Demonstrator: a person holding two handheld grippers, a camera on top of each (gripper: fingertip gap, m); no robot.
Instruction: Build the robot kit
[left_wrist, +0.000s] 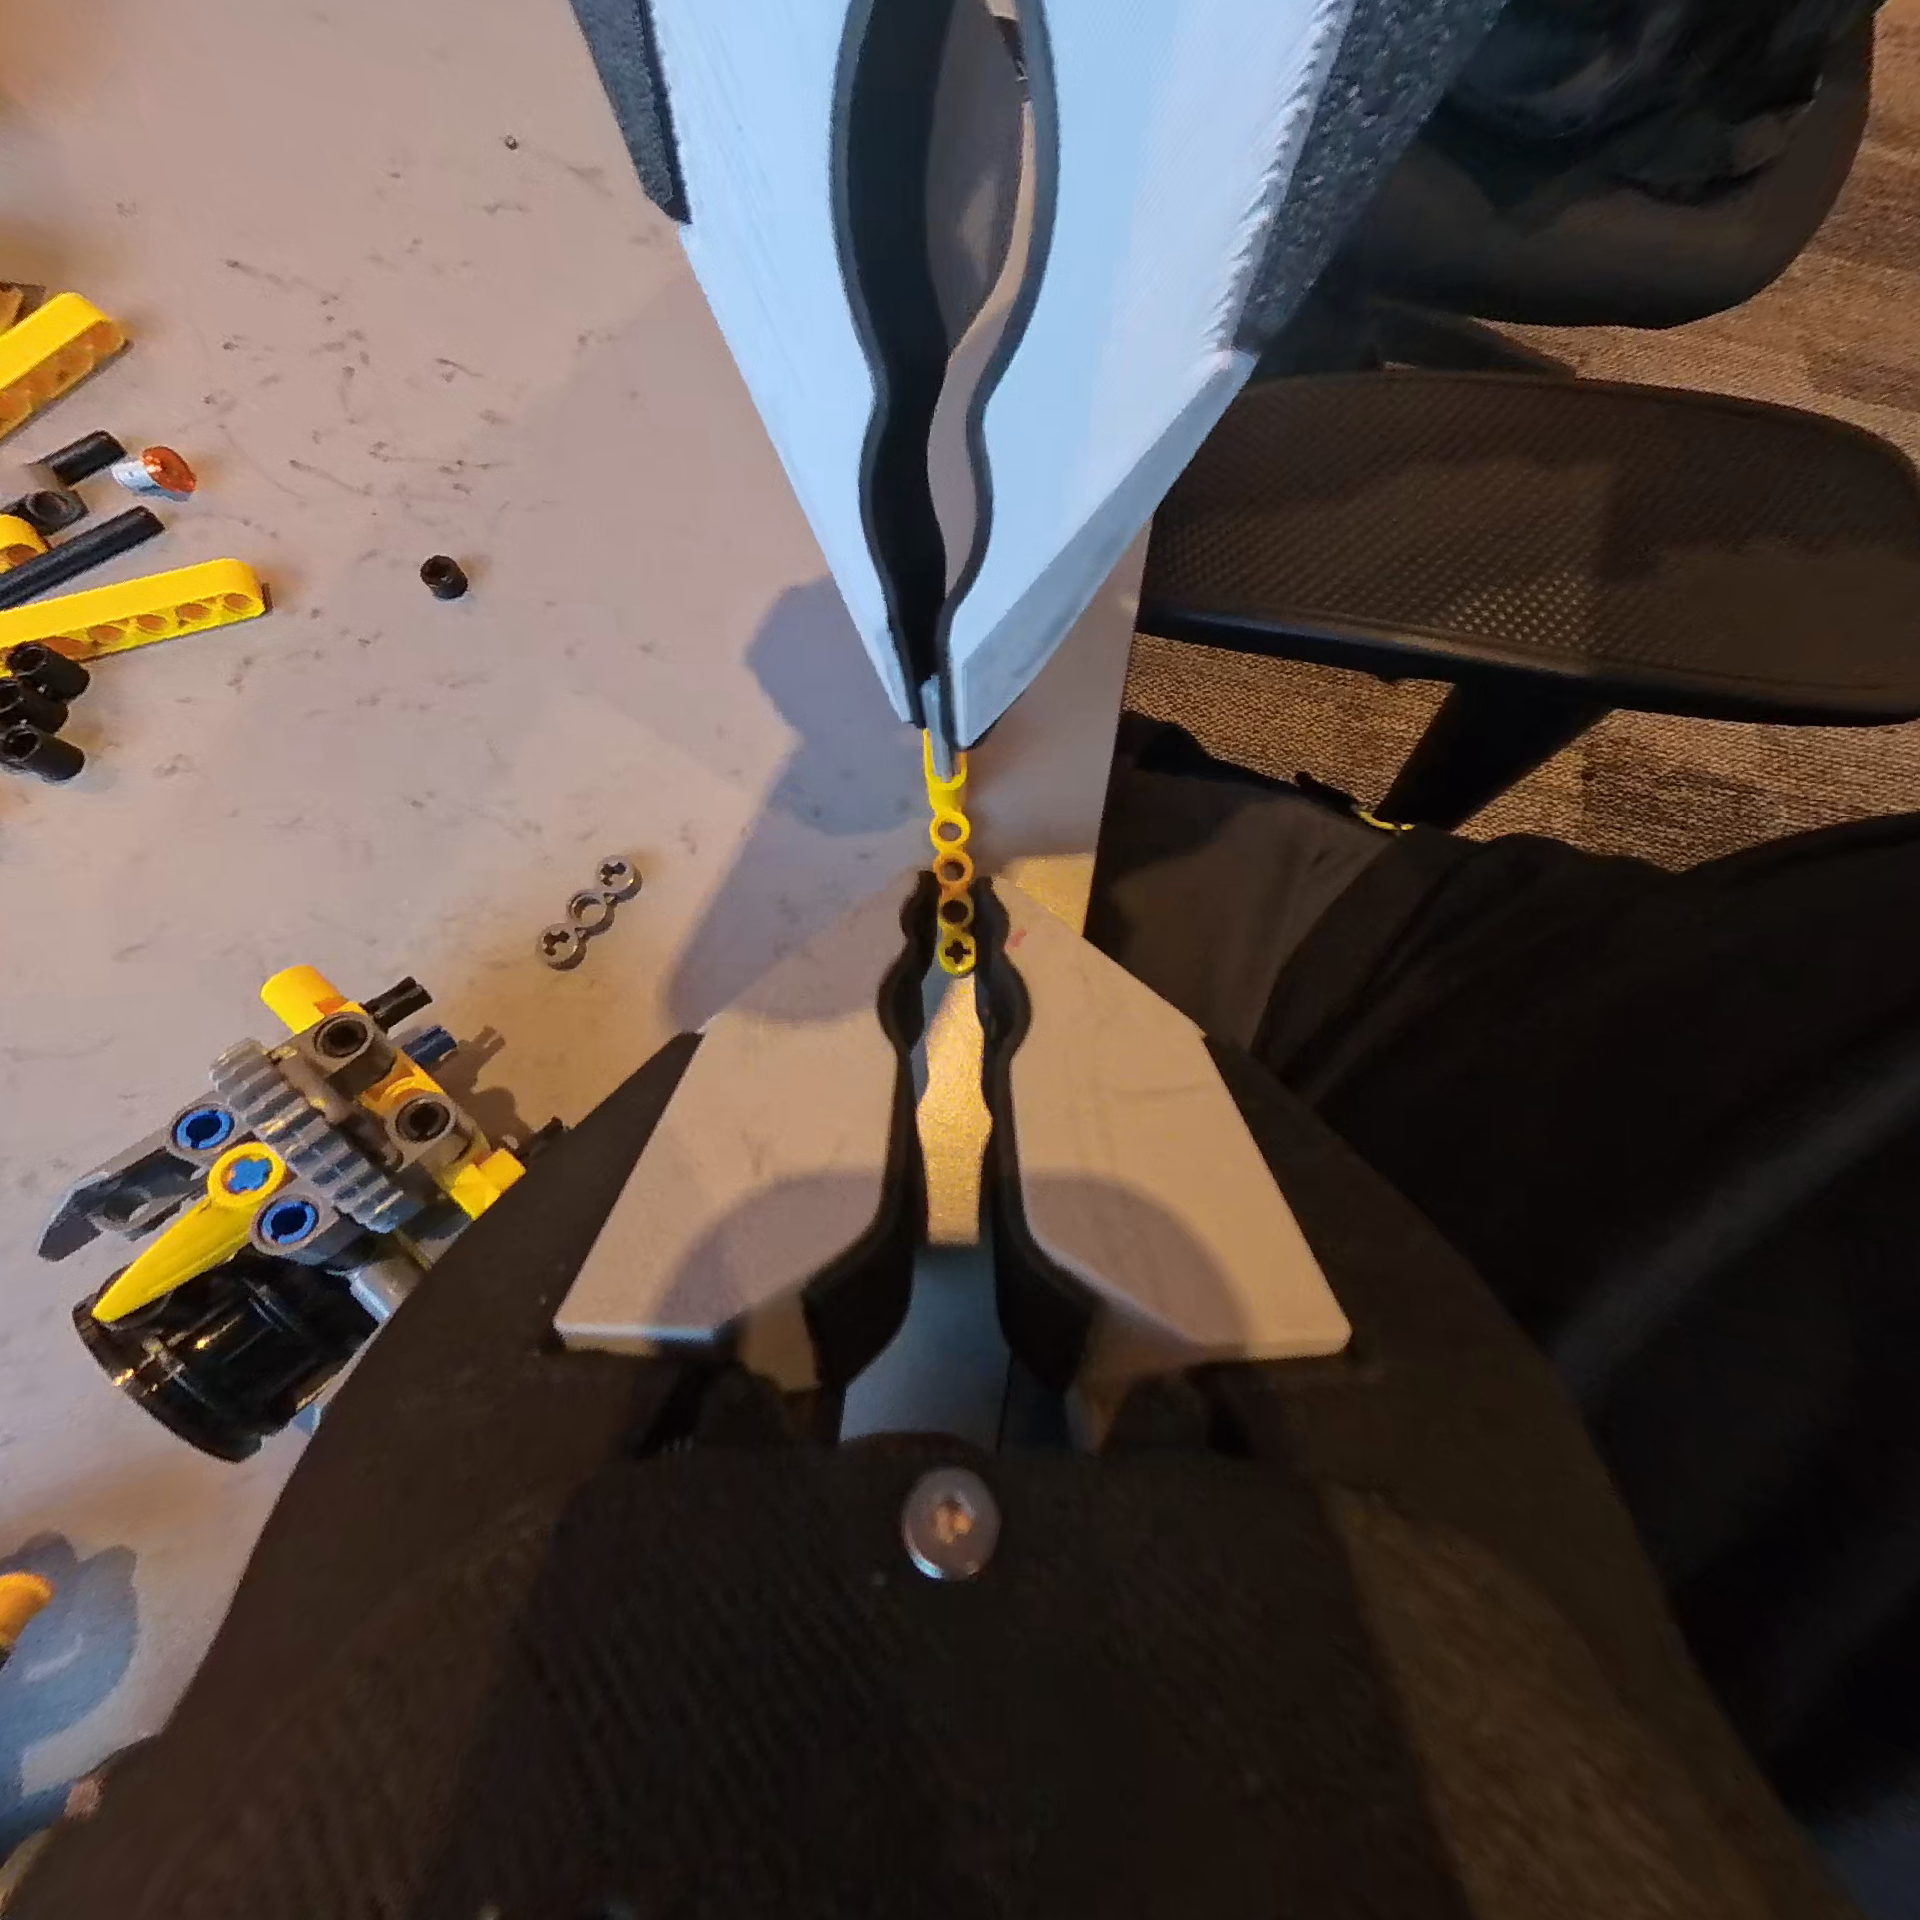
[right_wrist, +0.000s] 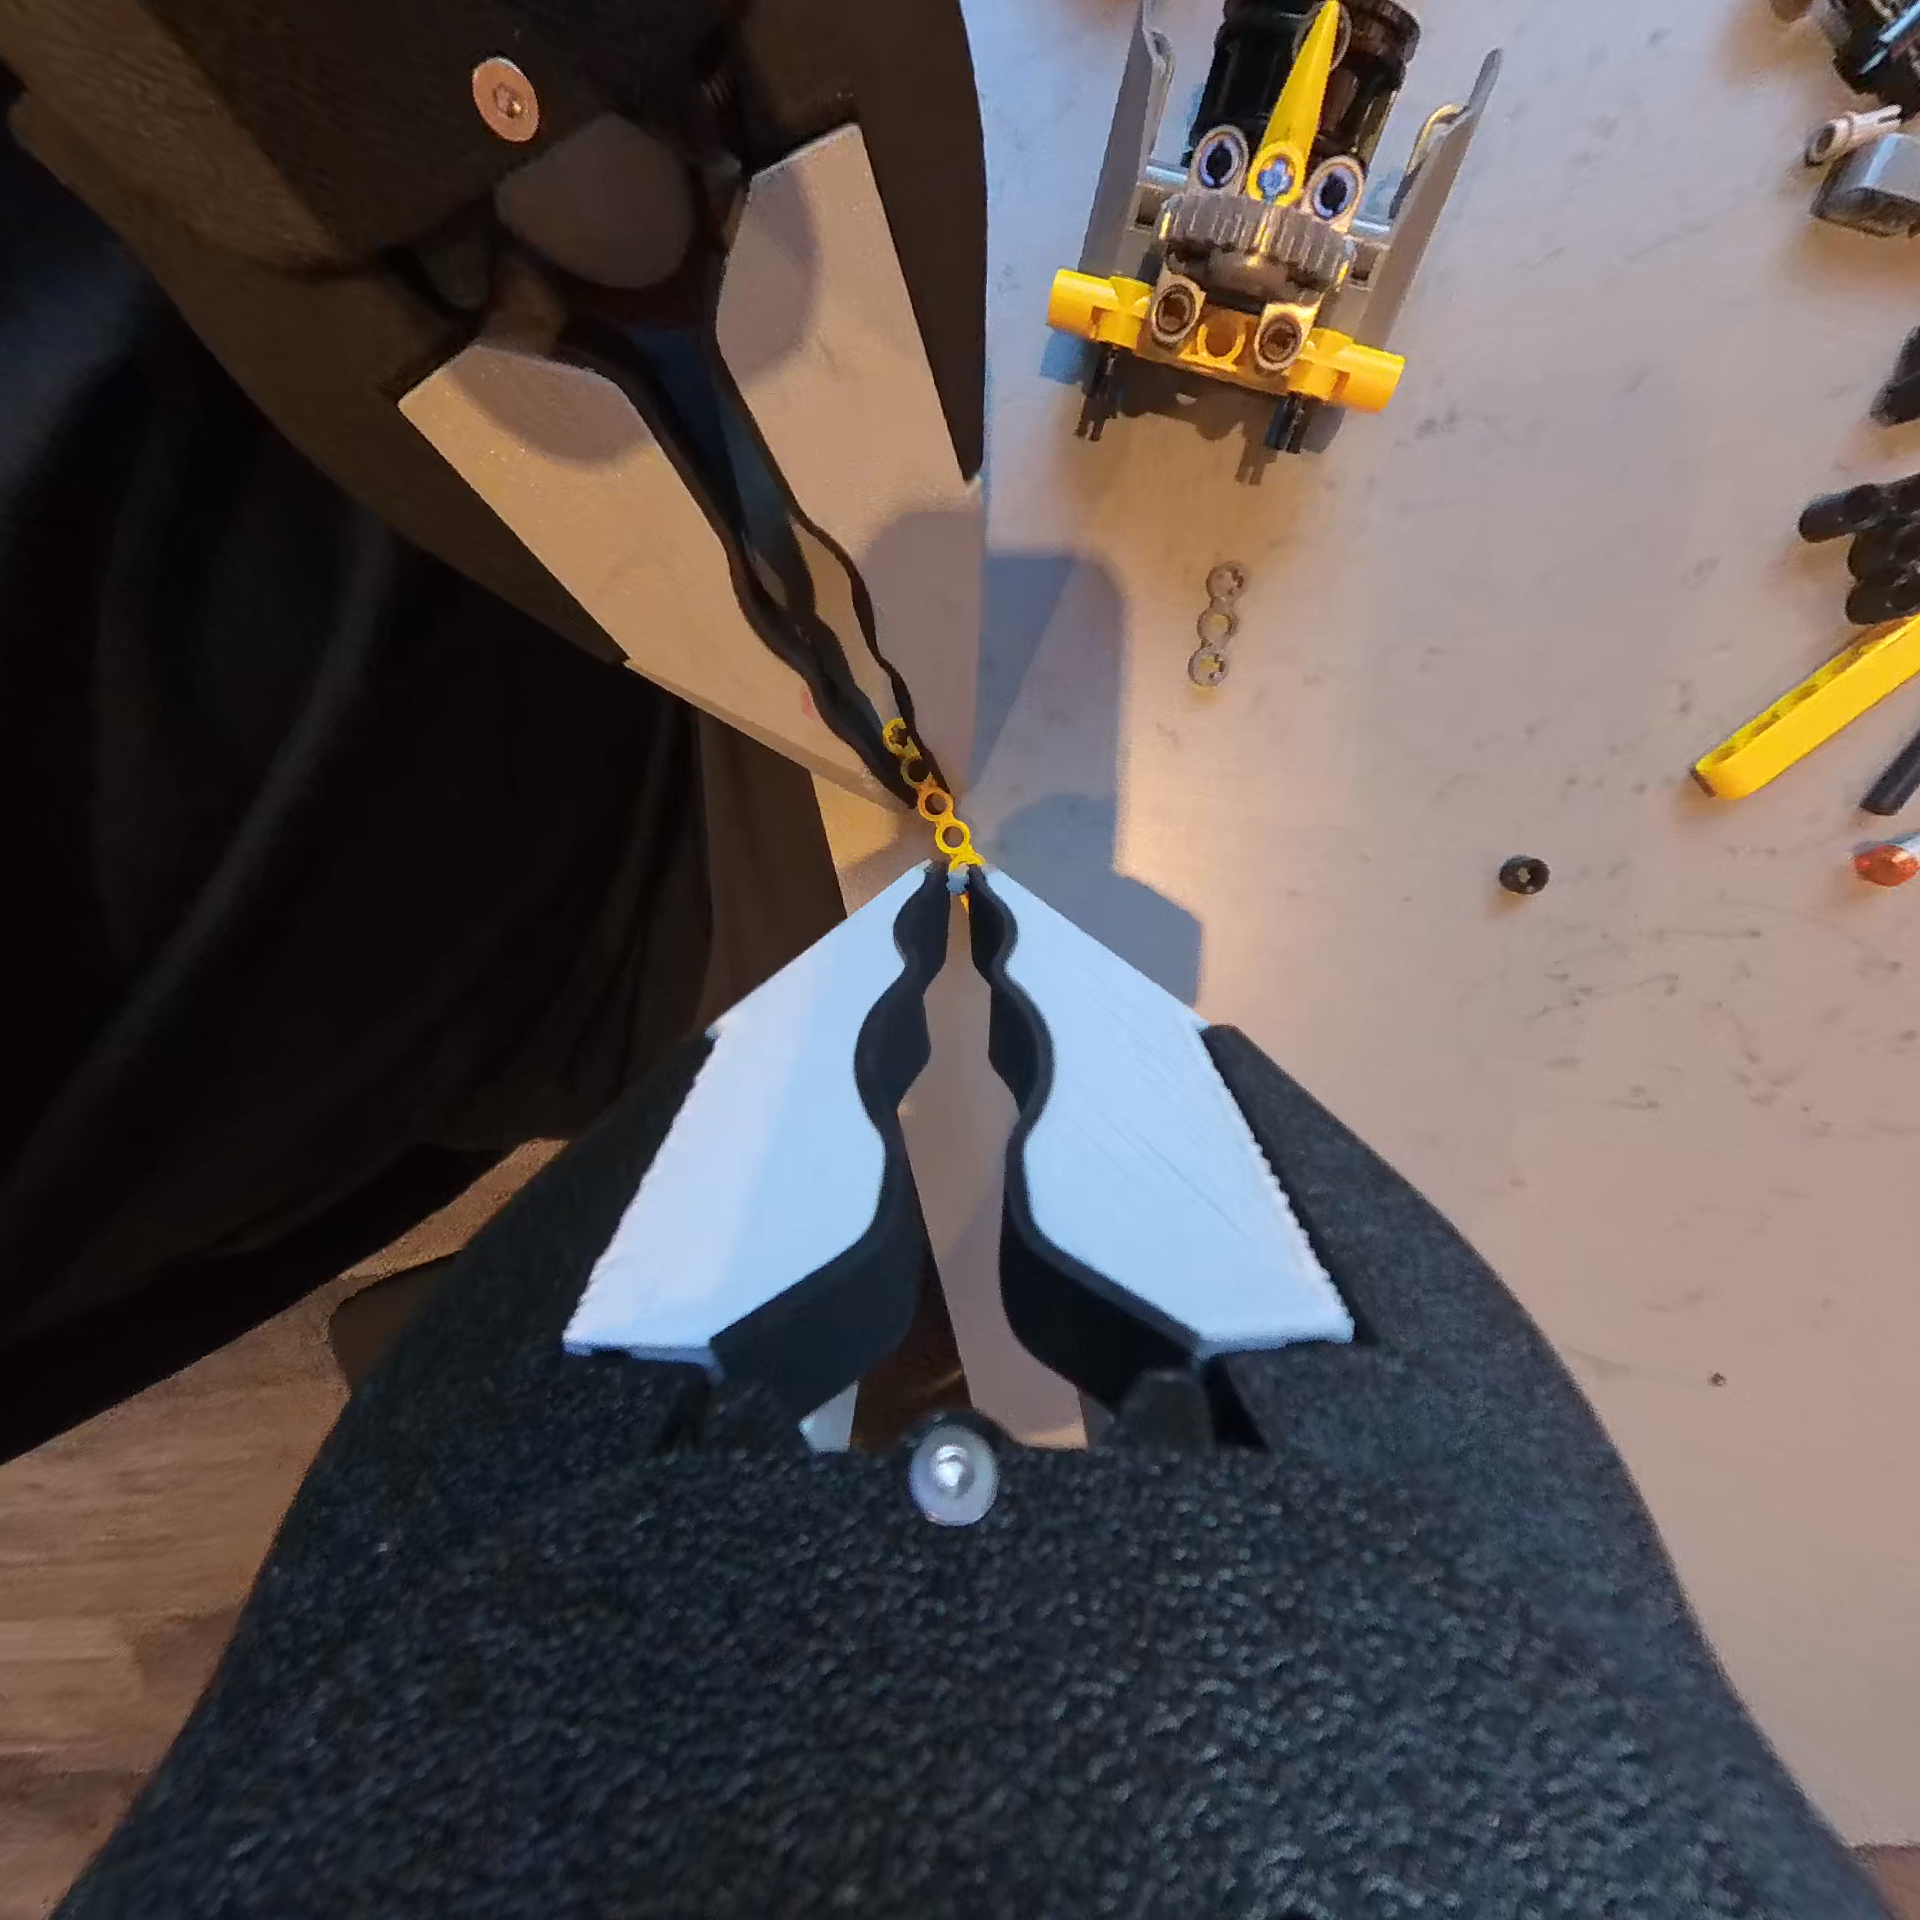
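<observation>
Right now both tools meet tip to tip over the edge of the pale worktop (left_wrist: 416, 312). The left tool (left_wrist: 951, 920), with grey fingers, is clamped on one end of a thin yellow beam with holes (left_wrist: 952, 868); its pads are pressed against the beam's last two holes. The right tool (right_wrist: 961, 881), with white fingers, is closed on a small grey pin (left_wrist: 938, 717) that sits at the beam's opposite end, where a yellow clip-like tip touches it. The beam spans the short gap between the two tools, held up off the worktop.

Beside the left tool's left finger stands a partly built model (left_wrist: 301, 1174) in grey, yellow and black, with gears and blue pins. Just ahead of it, nearer the left tool's tips, lies a small grey three-hole piece (left_wrist: 588, 911). Farther out to that side are a black bush (left_wrist: 444, 577), a long yellow beam (left_wrist: 135, 608), black connectors (left_wrist: 42, 712) and a small orange-tipped part (left_wrist: 156, 470). On the other side of the tools, off the worktop, a black chair (left_wrist: 1538, 540) stands on carpet.
</observation>
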